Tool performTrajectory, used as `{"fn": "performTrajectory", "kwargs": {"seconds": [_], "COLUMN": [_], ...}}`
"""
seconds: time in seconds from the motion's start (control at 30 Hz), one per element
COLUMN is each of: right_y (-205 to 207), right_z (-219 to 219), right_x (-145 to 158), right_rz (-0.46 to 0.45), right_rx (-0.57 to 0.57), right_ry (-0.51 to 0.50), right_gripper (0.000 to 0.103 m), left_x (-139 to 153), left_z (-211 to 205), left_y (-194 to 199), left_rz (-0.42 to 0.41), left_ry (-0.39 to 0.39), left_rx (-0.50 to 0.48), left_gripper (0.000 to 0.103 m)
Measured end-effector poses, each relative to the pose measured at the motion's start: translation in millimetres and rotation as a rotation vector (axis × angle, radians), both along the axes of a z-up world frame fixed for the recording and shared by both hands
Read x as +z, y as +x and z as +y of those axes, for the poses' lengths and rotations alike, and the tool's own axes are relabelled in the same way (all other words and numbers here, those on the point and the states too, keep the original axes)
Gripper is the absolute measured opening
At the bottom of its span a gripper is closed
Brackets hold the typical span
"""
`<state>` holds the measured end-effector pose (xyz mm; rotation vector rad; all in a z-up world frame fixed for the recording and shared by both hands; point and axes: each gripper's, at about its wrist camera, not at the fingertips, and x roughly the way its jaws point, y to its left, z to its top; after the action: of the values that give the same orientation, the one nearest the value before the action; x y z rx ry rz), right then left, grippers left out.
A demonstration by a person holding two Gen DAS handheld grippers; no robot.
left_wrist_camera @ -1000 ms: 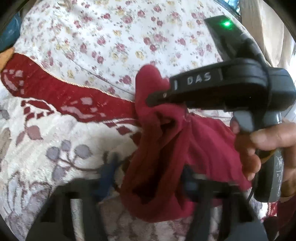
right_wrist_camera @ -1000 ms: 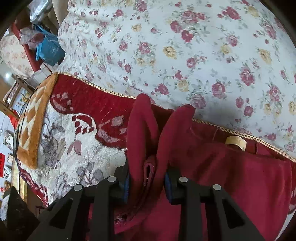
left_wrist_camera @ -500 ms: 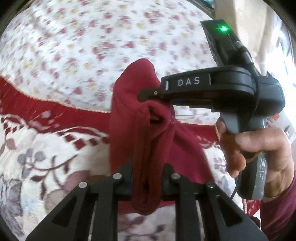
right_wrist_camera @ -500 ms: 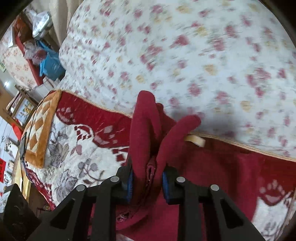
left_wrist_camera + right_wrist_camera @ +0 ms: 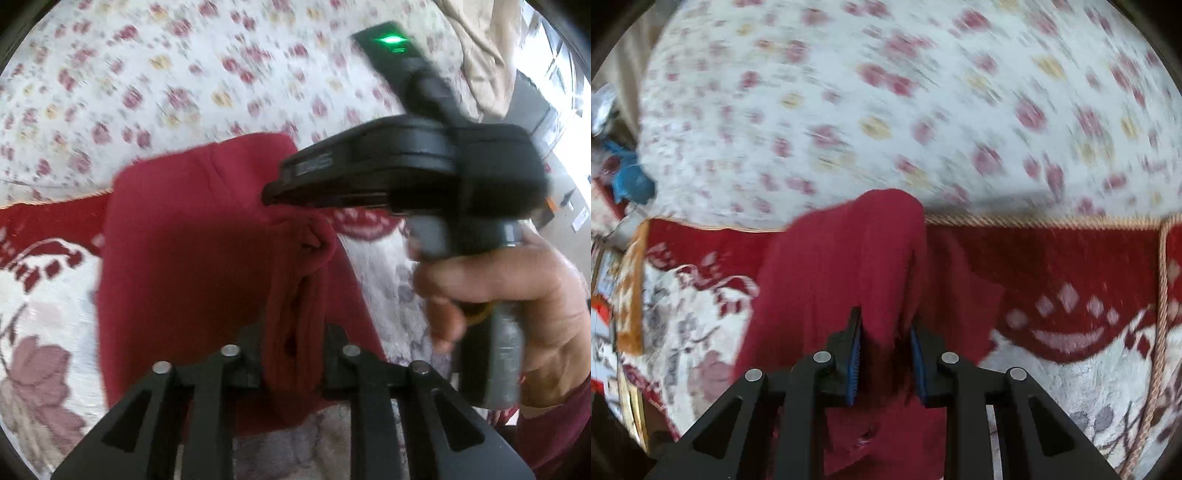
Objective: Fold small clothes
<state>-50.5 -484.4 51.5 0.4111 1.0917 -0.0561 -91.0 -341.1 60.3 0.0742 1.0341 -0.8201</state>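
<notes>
A small dark red knit garment (image 5: 184, 266) hangs lifted between both grippers above a patterned blanket. My left gripper (image 5: 293, 354) is shut on a bunched edge of it. The right gripper, seen from the side in the left wrist view (image 5: 280, 195), pinches the garment's upper edge. In the right wrist view the garment (image 5: 827, 273) drapes down and left from my right gripper (image 5: 884, 358), whose blue pads (image 5: 854, 354) are shut on a fold. Both views are motion-blurred.
A red and white patterned blanket (image 5: 1071, 295) with a corded edge lies on a white floral bedspread (image 5: 886, 92). Blue and red clutter (image 5: 628, 181) sits off the bed at far left. A beige cloth (image 5: 487, 55) hangs at the left wrist view's top right.
Both grippers have lifted the garment off the blanket and swung it over the bed; it now hangs open and flatter between them instead of bunched.
</notes>
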Motion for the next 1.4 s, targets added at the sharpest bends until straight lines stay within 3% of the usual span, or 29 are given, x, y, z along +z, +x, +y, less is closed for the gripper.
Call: {"fn": "performTrajectory", "kwargs": {"seconds": [0.07, 0.13, 0.23, 0.27, 0.33, 0.47, 0.57, 0.63, 0.67, 0.7, 0.77, 0.87, 0.97, 1.03, 1.1, 1.13, 1.17, 1.3, 1.4], "right_y": [-4, -16, -43, -54, -73, -76, -66, -65, -66, -70, -82, -99, -96, -98, -109, -116, -120, -118, -90], "right_z": [-8, -15, -18, -17, -10, 20, 34, 40, 44, 45, 47, 46, 28, 21, 10, 4, 3, 23, 43], "right_x": [-7, -2, 16, 22, 27, 17, -3, -8, -4, 2, 19, 32, 3, -3, 5, 14, 21, 55, 50], "right_rz": [-0.021, -0.049, -0.103, -0.126, -0.158, -0.135, -0.064, -0.065, -0.070, -0.090, -0.129, -0.153, -0.077, -0.087, -0.104, -0.122, -0.137, -0.241, -0.228], "right_rx": [-0.039, -0.085, -0.086, -0.082, -0.088, -0.045, -0.072, -0.061, -0.058, -0.053, -0.020, -0.009, -0.045, -0.046, -0.083, -0.119, -0.141, -0.074, 0.007], "right_ry": [0.048, 0.093, 0.178, 0.212, 0.247, 0.272, 0.259, 0.223, 0.168, 0.149, 0.104, -0.018, 0.049, 0.100, 0.138, 0.118, 0.086, -0.070, -0.128], "right_gripper": [0.031, 0.044, 0.070, 0.079, 0.085, 0.085, 0.085, 0.066, 0.039, 0.027, 0.023, 0.023, 0.026, 0.033, 0.048, 0.050, 0.061, 0.062, 0.055], "left_x": [2, 14, 34, 39, 40, 26, 13, 13, 12, 14, 19, 21, 13, 6, 0, -2, -4, -8, -12], "left_z": [1, 17, 52, 67, 90, 113, 114, 115, 114, 113, 114, 111, 100, 93, 90, 91, 91, 92, 89], "left_y": [-3, -7, -7, -6, 1, 11, 6, 2, 3, 1, -1, -1, 4, 6, 8, 10, 11, 19, 22], "left_rz": [0.010, 0.007, -0.052, -0.077, -0.119, -0.084, -0.036, -0.032, -0.034, -0.036, -0.052, -0.082, -0.058, -0.057, -0.062, -0.060, -0.059, -0.061, -0.053], "left_ry": [-0.016, -0.050, -0.060, -0.057, -0.022, 0.031, 0.039, 0.047, 0.051, 0.052, 0.050, 0.057, 0.077, 0.097, 0.125, 0.124, 0.122, 0.118, 0.118], "left_rx": [-0.032, -0.065, -0.041, -0.011, 0.062, 0.165, 0.180, 0.178, 0.177, 0.173, 0.164, 0.168, 0.179, 0.177, 0.183, 0.186, 0.191, 0.220, 0.229], "left_gripper": [0.042, 0.050, 0.064, 0.066, 0.066, 0.066, 0.066, 0.066, 0.066, 0.066, 0.066, 0.066, 0.066, 0.066, 0.066, 0.067, 0.070, 0.072, 0.075]}}
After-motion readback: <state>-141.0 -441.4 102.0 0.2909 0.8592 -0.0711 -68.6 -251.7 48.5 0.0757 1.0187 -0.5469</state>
